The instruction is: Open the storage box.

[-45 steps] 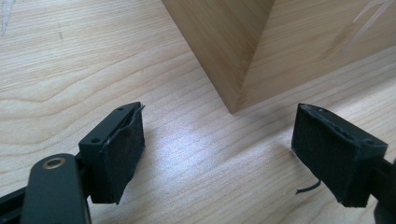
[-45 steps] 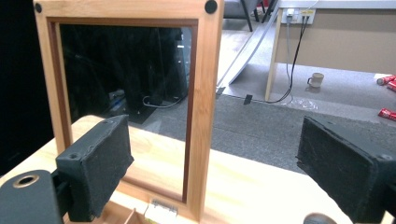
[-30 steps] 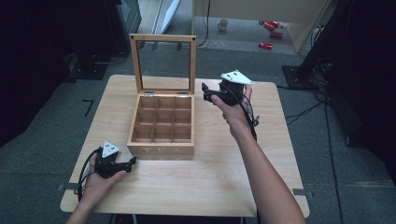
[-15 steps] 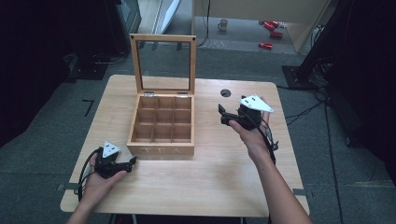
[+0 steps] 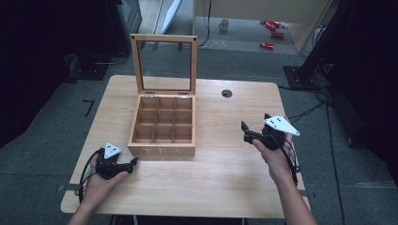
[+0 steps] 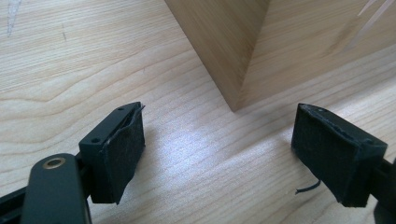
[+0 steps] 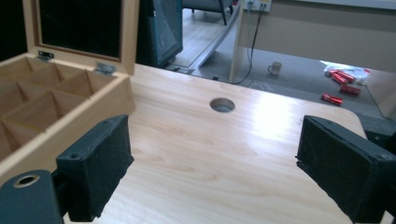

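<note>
A wooden tea box (image 5: 162,150) with several empty compartments stands mid-table, its glass lid (image 5: 164,63) upright and open. My left gripper (image 5: 132,163) rests on the table near the box's front left corner (image 6: 236,100), open, nothing between its pads (image 6: 119,154). My right gripper (image 5: 248,130) is held above the table to the right of the box, open and empty. In the right gripper view the box (image 7: 70,109) lies to the left of the jaws, past the left pad (image 7: 98,163).
A round cable hole (image 5: 227,93) sits in the table (image 5: 225,187) behind the right gripper, also seen as a hole (image 7: 222,104) ahead of the jaws. On the floor beyond the table lie red cans (image 5: 271,35) and a mug (image 5: 224,24).
The right gripper has moved from beside the box's lid back toward the person and to the right. The left gripper has stayed in place.
</note>
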